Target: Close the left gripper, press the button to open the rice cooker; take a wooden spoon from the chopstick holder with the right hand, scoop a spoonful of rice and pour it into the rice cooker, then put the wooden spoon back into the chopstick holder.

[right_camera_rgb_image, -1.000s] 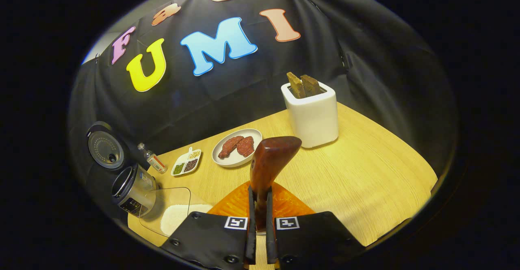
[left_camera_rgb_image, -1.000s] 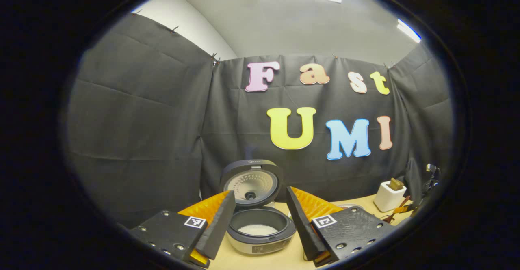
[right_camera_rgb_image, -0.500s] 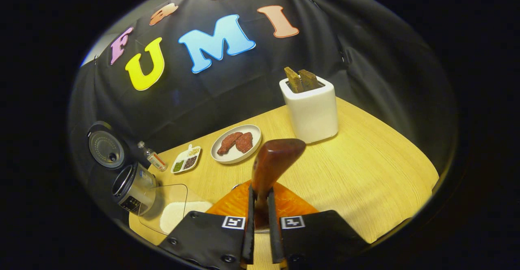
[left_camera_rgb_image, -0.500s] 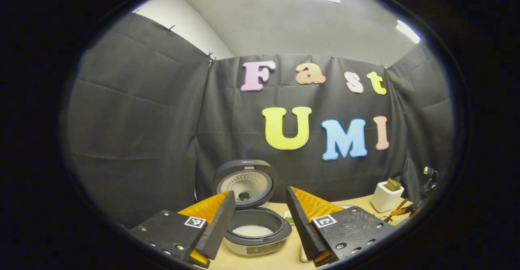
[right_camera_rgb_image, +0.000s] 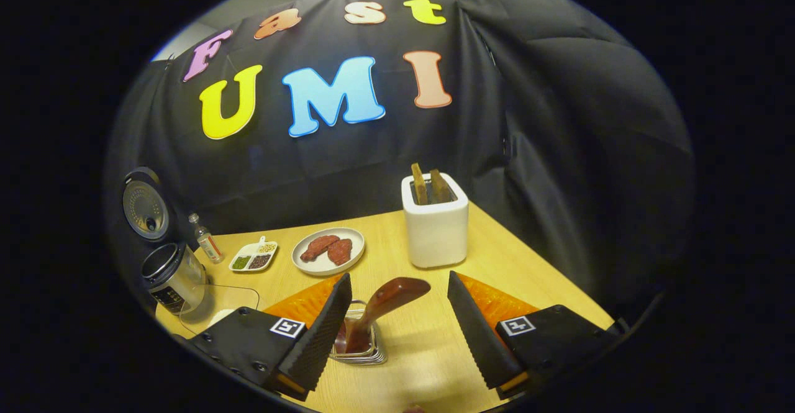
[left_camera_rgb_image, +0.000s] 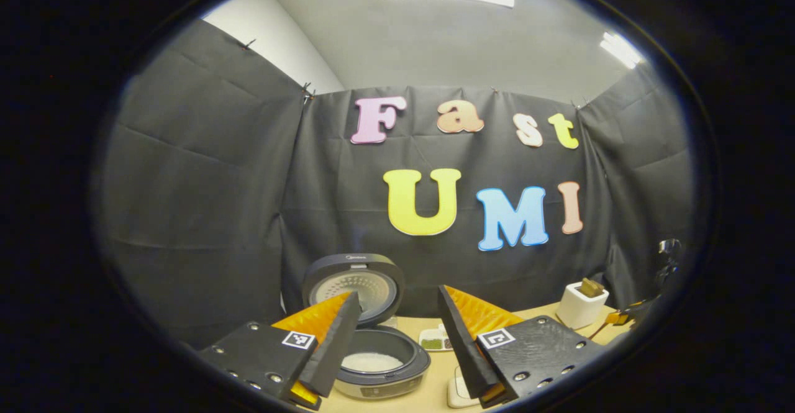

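Right tongs (right_camera_rgb_image: pixel 397 326) released and spread at lower centre astride the reddish-brown wooden spoon (right_camera_rgb_image: pixel 382 310), which stands in a small clear holder (right_camera_rgb_image: pixel 360 348) on the counter (right_camera_rgb_image: pixel 528 264), handle leaning upper right; left tongs (left_camera_rgb_image: pixel 397 338) likewise spread.

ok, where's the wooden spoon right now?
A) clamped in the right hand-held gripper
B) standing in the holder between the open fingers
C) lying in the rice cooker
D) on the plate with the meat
B: in the right gripper view the wooden spoon stands tilted in the holder on the table, with the right hand-held gripper open around it and neither finger touching it.
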Action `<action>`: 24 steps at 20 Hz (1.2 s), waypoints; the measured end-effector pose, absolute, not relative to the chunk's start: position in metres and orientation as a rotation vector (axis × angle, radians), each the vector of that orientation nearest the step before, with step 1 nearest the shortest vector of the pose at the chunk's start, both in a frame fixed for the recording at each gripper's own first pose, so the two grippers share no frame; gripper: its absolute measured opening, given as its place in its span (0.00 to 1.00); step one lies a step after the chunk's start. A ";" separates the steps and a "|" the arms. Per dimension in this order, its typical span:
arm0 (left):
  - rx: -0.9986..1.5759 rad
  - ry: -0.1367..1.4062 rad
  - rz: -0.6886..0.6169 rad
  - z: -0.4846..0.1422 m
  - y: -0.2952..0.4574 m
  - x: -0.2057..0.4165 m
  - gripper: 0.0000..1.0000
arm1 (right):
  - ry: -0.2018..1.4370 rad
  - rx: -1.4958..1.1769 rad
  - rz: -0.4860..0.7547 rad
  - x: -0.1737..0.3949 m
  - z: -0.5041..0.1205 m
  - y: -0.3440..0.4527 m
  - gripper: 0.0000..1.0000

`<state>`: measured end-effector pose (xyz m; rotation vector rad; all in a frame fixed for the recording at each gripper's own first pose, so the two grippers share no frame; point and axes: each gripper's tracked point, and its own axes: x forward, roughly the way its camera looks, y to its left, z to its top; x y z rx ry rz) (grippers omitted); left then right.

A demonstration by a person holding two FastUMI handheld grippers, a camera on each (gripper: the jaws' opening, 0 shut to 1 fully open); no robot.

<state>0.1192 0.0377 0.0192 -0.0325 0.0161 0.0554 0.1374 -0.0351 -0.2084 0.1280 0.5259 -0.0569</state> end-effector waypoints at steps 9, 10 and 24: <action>-0.022 0.016 0.036 0.031 0.046 0.162 0.79 | 0.307 0.051 -0.074 0.121 -0.093 -0.036 0.98; -0.020 0.012 0.036 0.035 0.049 0.168 0.79 | 0.291 0.054 -0.077 0.119 -0.083 -0.035 0.98; -0.010 0.067 0.077 0.028 0.117 0.290 0.79 | 0.135 -0.028 -0.112 0.102 -0.004 0.002 0.98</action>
